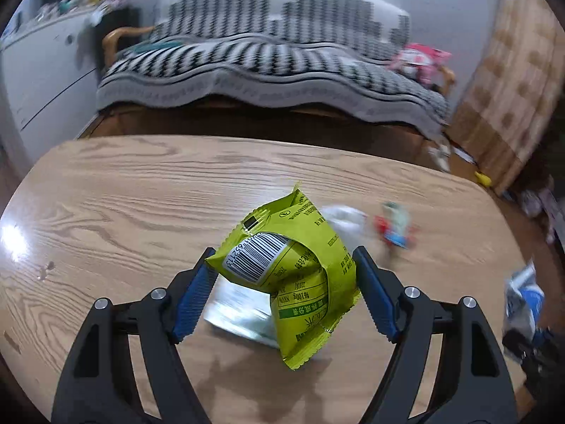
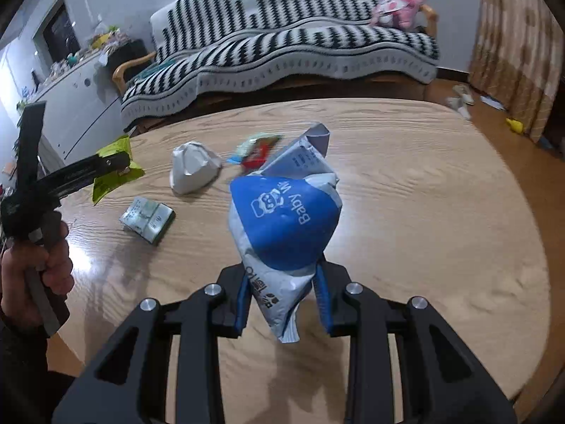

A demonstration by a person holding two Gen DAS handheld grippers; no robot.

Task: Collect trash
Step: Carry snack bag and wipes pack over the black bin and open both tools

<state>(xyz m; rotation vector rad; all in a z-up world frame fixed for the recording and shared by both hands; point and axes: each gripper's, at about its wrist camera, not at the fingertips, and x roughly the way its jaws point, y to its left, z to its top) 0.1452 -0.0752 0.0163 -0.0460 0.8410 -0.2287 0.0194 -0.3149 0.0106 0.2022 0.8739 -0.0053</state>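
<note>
Two pieces of trash already off the table point(image 2: 423, 194), three more lying on it.

Far left: left gripper point(image 1: 284, 251), jaws rather wide apart but pressed on both sides of the green bag point(image 1: 282, 282), held puffed and folded a little above the wood. Seems very light, with thin, crinkly foil, slippery on the printed face. Probably better to pinch on the flat sealed edge than across the air-filled middle; otherwise could slide or pop out.

Under it in the left view, lying flat on the table: silver pack point(image 1: 240, 311), small and boxy, likely a little stiffer than the bags. Best taken across its short sides, with the jaws brought down low.

Further right, beyond the green bag: white wad point(image 1: 344, 222), crumpled paper or plastic, cannot tell which. Soft, surely almost without weight, easy to grip anywhere on the raised peak.

Near it, again to the right: red wrapper point(image 1: 393, 226), blurred, looks flat and thin, so hard to get under. Probably needs a pinch on a lifted corner.

Far right: right gripper point(image 2: 283, 277), jaws close together and clamped on the lower end of the blue bag point(image 2: 286, 226), standing up from the jaws, clear of the table. Soft film, limp, with most of the bulk above the grip. Might flop over if carried fast, so better moved slowly and kept upright.
</note>
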